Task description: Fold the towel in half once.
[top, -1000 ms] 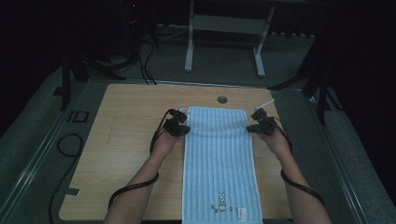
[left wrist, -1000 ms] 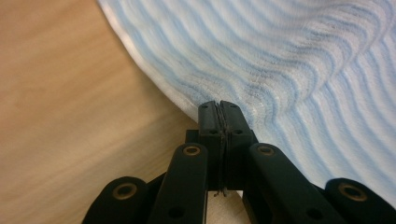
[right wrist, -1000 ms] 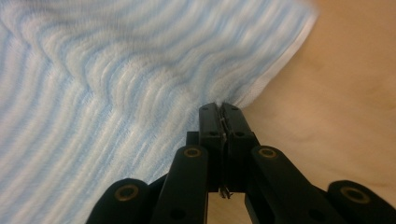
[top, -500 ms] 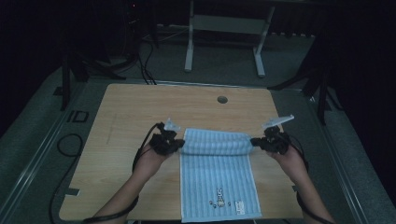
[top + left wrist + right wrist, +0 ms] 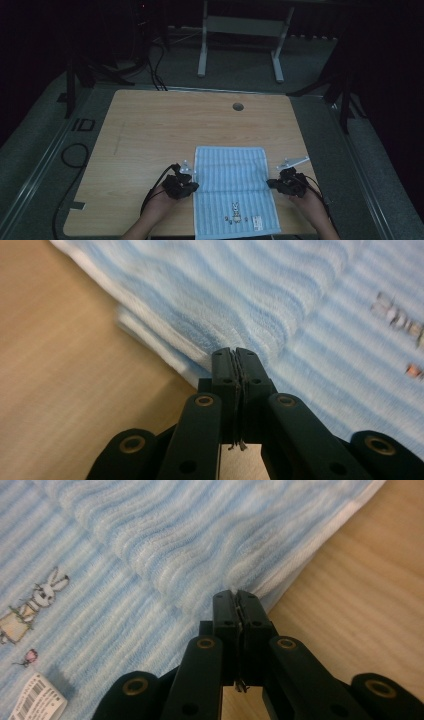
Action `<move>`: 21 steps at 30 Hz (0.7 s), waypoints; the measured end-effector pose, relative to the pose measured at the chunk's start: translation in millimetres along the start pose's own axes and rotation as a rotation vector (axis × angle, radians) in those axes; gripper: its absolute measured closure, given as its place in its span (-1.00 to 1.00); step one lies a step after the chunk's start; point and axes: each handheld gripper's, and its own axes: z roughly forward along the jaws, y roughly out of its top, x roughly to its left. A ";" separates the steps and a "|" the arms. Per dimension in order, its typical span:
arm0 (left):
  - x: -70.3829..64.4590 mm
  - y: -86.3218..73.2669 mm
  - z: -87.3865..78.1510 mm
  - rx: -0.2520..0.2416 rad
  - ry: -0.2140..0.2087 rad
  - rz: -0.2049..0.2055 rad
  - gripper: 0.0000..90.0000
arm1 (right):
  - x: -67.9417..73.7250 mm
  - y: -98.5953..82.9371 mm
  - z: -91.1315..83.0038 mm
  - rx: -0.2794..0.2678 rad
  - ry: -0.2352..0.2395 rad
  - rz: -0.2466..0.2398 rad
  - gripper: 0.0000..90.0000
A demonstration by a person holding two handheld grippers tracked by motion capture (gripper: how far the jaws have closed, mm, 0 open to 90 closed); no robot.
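From my station, on the left of the high view I note a black cable (image 5: pixel 67 165) looped on the floor beside the table (image 5: pixel 150 130), a wooden top with a round hole (image 5: pixel 238 106) near its far edge.

My left gripper (image 5: pixel 187 186) sits at the left edge of the towel (image 5: pixel 232 185), held in the left hand (image 5: pixel 162 202). In the left gripper view the jaws are pressed together with no gap, their tips at the folded edge of the towel (image 5: pixel 280 300). A thin sliver of fabric appears to run between them, so I record this claw as clenched on the towel.

The towel itself is light blue with pale stripes. It lies flat on the near half of the table, right of centre, with its far part doubled over onto the near part. A small rabbit picture (image 5: pixel 235 210) and a white label (image 5: pixel 257 222) show on the near, single layer. The towel's near end reaches the table's near edge.

My right gripper (image 5: pixel 272 184) meets the right edge of the towel, held in the right hand (image 5: pixel 307 202). In the right gripper view the jaws are likewise pressed together, tips at the doubled edge of the towel (image 5: pixel 200 535); I record it as clenched on the cloth. That view also shows the rabbit picture (image 5: pixel 32 605) and the label (image 5: pixel 37 700), with bare table (image 5: pixel 370 605) on the right.
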 end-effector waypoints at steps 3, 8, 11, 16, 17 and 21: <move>-0.6 -0.9 4.2 0.006 -0.003 -0.001 0.93 | 2.0 -4.7 8.4 0.022 -0.004 -0.001 0.96; 8.9 7.2 8.6 0.009 -0.001 -0.009 0.93 | -3.3 -2.1 15.7 0.030 0.002 0.011 0.95; 17.7 16.4 13.0 0.013 0.016 -0.011 0.93 | -10.7 5.7 19.7 0.036 0.002 0.018 0.95; 36.0 34.3 21.6 0.017 0.038 -0.010 0.93 | -22.7 20.8 27.2 0.048 -0.020 0.023 0.95; 39.6 36.9 22.9 0.018 0.030 -0.017 0.93 | -26.5 24.0 28.6 0.049 -0.018 0.029 0.94; 51.6 48.5 28.6 0.019 0.044 -0.032 0.93 | -36.8 31.6 33.0 0.045 -0.014 0.054 0.94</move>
